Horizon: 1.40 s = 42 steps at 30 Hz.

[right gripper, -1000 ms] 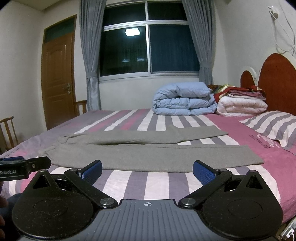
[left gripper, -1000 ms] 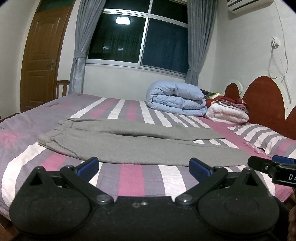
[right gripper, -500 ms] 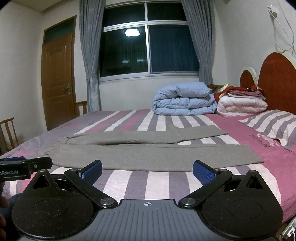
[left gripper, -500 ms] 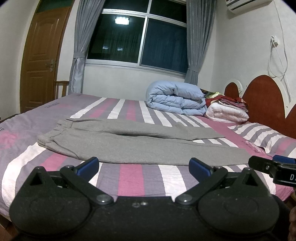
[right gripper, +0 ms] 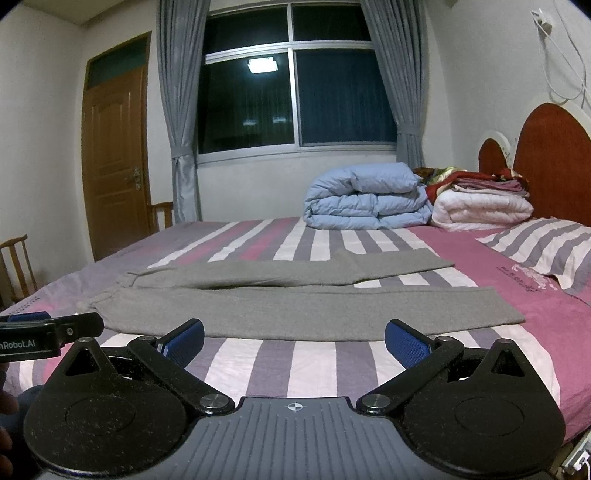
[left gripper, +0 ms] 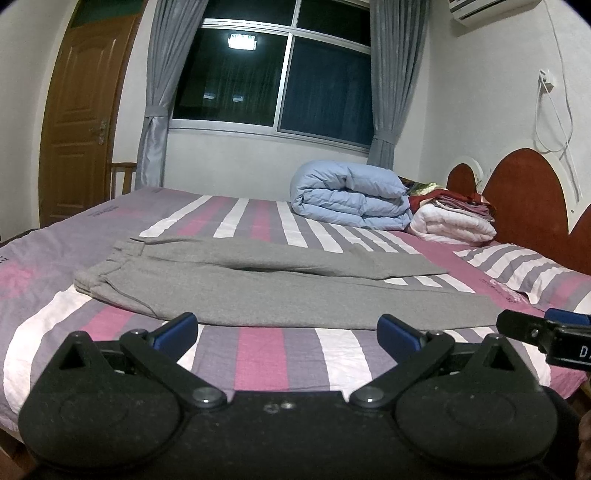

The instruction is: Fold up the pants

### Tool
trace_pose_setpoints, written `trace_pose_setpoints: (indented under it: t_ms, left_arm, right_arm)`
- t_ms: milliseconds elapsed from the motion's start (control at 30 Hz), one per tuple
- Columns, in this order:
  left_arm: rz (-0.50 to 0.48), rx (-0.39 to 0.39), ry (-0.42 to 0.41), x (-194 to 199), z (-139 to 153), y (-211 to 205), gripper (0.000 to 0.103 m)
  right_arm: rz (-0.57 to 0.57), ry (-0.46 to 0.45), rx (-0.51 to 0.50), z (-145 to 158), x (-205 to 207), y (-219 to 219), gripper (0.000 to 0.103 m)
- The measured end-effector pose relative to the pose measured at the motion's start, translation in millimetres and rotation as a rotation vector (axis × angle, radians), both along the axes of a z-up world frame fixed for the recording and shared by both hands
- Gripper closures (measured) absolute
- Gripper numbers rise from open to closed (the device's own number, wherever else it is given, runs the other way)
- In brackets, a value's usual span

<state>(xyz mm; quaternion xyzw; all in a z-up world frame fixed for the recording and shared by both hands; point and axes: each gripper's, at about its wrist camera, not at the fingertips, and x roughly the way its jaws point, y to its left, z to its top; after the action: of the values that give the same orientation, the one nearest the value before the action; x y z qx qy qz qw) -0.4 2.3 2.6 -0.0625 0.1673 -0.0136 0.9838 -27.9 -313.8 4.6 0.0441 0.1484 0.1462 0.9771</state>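
A: Where are the pants [left gripper: 280,284]?

B: Grey, spread flat across the striped bed [left gripper: 258,354], waistband at the left, both legs running to the right. The far leg angles slightly away from the near one, so a wedge of sheet shows between the cuffs. They lie just as they did a second ago; no fold has been made.

A: And the grippers?

B: The left gripper [left gripper: 288,328] hangs above the near edge of the bed, short of the near leg, jaws wide apart and holding nothing. The right gripper [right gripper: 294,338] is the same: jaws spread, empty, in front of the near leg. Neither has shifted noticeably against the earlier pictures; the views are almost unchanged.

A: Anything holding other things?

B: Only the bed. Beyond the pants, near the window [right gripper: 295,99], sits a rolled blue duvet [left gripper: 351,194], with a white quilt [left gripper: 454,223] just beside it and a pile of reddish folded cloth [right gripper: 480,181] on top of the quilt. A striped pillow [right gripper: 543,247] lies by the red headboard [right gripper: 554,155].

A: What does one camera catch that the other misses?

B: The left wrist view shows an air conditioner [left gripper: 487,7] at the top corner and the tip of the right gripper at its right edge. The right wrist view shows a wooden chair [right gripper: 14,266] at the far left, the whole door [right gripper: 114,158], and the left gripper's tip at its left edge.
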Motion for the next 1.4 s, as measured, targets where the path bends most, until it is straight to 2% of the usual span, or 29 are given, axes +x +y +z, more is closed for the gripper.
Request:
trace_pose_setpoints:
  t_ms: [1100,1267,1400]
  left_arm:
    - [0.001,0.008,-0.005,1.9,1.8,-0.5,0.006]
    - [0.051,0.037,-0.013,20.8,17.5,27.4,0.006]
    - [0.097,0.007,0.0,46.6,28.8,64.2,0.006]
  right_arm:
    - [0.024,0.002,0.0,-3.6,4.2,5.2,0.0]
    - [0.061,-0.042,0.042,18.0,37.5,14.4,0.0]
    - [0.146,-0.008,0.038,43.3,84.6,33.2,0.0]
